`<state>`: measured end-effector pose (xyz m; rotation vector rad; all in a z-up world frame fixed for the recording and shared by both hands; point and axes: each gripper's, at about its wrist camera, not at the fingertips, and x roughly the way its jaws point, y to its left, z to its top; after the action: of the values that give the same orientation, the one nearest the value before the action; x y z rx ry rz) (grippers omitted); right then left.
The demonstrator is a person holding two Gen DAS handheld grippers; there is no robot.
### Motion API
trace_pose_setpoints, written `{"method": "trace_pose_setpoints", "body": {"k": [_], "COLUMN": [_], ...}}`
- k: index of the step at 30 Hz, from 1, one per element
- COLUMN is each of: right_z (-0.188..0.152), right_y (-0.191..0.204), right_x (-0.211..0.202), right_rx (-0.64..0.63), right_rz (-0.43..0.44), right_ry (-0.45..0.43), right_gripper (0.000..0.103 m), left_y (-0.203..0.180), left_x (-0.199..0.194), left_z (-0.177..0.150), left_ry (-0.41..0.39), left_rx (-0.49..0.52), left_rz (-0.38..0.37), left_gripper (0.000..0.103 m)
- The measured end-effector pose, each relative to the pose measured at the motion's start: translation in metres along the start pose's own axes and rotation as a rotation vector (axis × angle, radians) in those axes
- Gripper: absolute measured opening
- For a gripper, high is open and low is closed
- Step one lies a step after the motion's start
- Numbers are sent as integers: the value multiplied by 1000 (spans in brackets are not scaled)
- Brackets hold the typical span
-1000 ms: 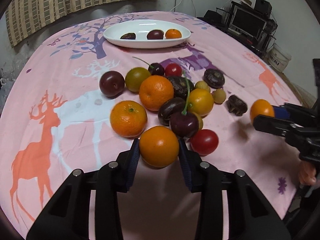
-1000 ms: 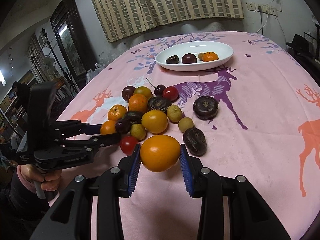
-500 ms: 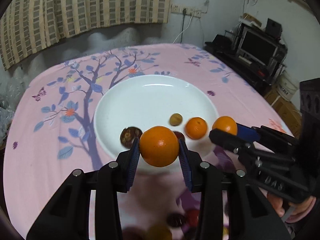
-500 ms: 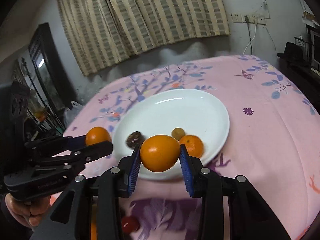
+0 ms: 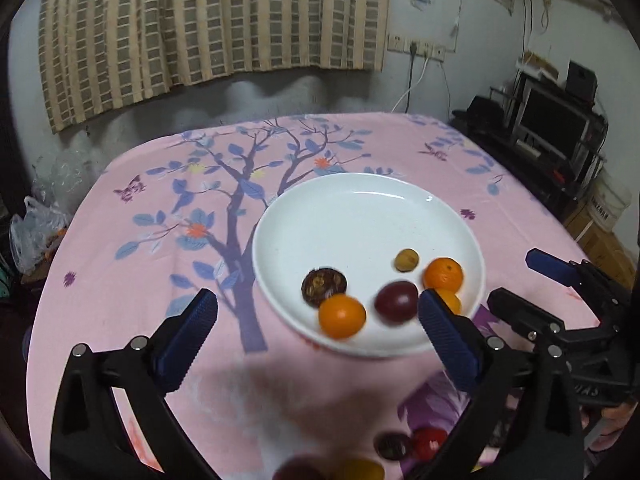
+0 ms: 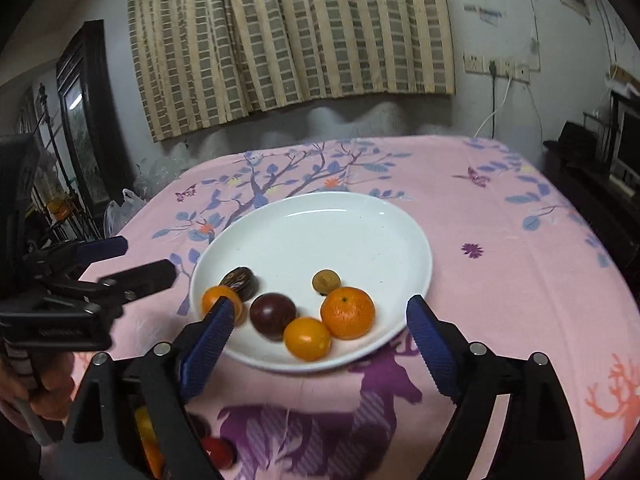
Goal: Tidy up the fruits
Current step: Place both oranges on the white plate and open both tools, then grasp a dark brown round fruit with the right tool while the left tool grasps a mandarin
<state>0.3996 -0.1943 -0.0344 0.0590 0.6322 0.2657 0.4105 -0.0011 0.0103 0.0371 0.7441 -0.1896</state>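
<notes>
A white plate (image 5: 360,216) (image 6: 320,232) lies on the pink tablecloth and holds several fruits. My left gripper (image 5: 316,300) (image 6: 144,258) hovers over the plate's near edge, its jaws opening wide with nothing pressed between the pads. A blurred orange (image 5: 342,316) (image 6: 222,300) lies on the plate under it. My right gripper (image 6: 320,308) (image 5: 516,280) is also opening, empty, above a yellow-orange fruit (image 6: 307,338). Beside these lie a plum (image 6: 273,314), a mandarin (image 6: 347,312), a dark brown fruit (image 6: 240,280) and a small tan fruit (image 6: 326,280).
More fruit sits on the cloth nearer to me, among it a red tomato (image 5: 430,440) (image 6: 218,450), blurred at the bottom edge. A TV stand (image 5: 560,128) is off the table's right side. A hand (image 6: 44,392) holds the left gripper's handle.
Both grippers carried their oranges from the fruit pile forward to the plate. Both jaws have opened and the two fruits now lie on the plate.
</notes>
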Motion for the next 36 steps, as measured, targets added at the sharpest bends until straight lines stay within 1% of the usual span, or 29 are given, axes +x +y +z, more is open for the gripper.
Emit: {"method": "trace_pose_setpoints", "body": {"k": [4,8,10,12,14,16,19,21,22,24,25,26,27,28,30,31,32,33,34,36], "right_z": [-17,-47,-62,-79,-91,-98,-104,-107,-109,-112,-114,-115,-114,-114,-112,-111,-110,-108,-107,-107], "right_y": [12,14,11,6,3,3,7,11,14,15,14,14,14,13,7,5,3,1,0,-1], "right_x": [-30,-53,-59,-59,-57,-51,-43,-38,-34,-26,-23,-23,-24,-25,-28,-30,-32,-34,-35,-37], "right_rx": [-33,-55,-59,-47,-24,-16,-37,-52,-64,-77,-80,-87,-88,-73,-41,-31,-19,-12,-7,-1], "right_rz": [-34,-39,-31,-7,12,18,31,39,35,13,4,-3,5,12,21,21,19,22,27,41], "right_ry": [-1,53,80,114,149,187,233,259,277,308,321,314,309,305,290,281,269,262,257,252], "right_gripper": [90,90,90,90,90,88,83,75,73,63,61,56,45,42,42,42,42,42,42,42], "left_y": [9,13,16,20,24,28,32,34,33,31,30,30,28,26,23,21,19,18,17,16], "left_x": [-35,-65,-78,-85,-88,-84,-83,-82,-81,-80,-80,-80,-80,-79,-77,-76,-75,-73,-70,-64], "left_z": [-30,-69,-92,-113,-130,-142,-150,-154,-155,-156,-157,-158,-159,-161,-163,-164,-164,-165,-166,-168], "left_ry": [0,11,13,3,-4,17,31,27,32,38,42,45,49,58,76,81,87,99,113,138], "left_rx": [-43,-52,-49,-48,-56,-79,-93,-88,-82,-72,-64,-57,-47,-32,-13,-4,3,9,8,9], "left_rz": [-21,-3,15,10,4,0,-26,-15,-4,2,-5,-13,-21,-37,-63,-73,-83,-102,-117,-121], "left_gripper": [99,99,99,99,99,99,99,99,99,99,99,99,99,99,98,97,89,77,73,63]}}
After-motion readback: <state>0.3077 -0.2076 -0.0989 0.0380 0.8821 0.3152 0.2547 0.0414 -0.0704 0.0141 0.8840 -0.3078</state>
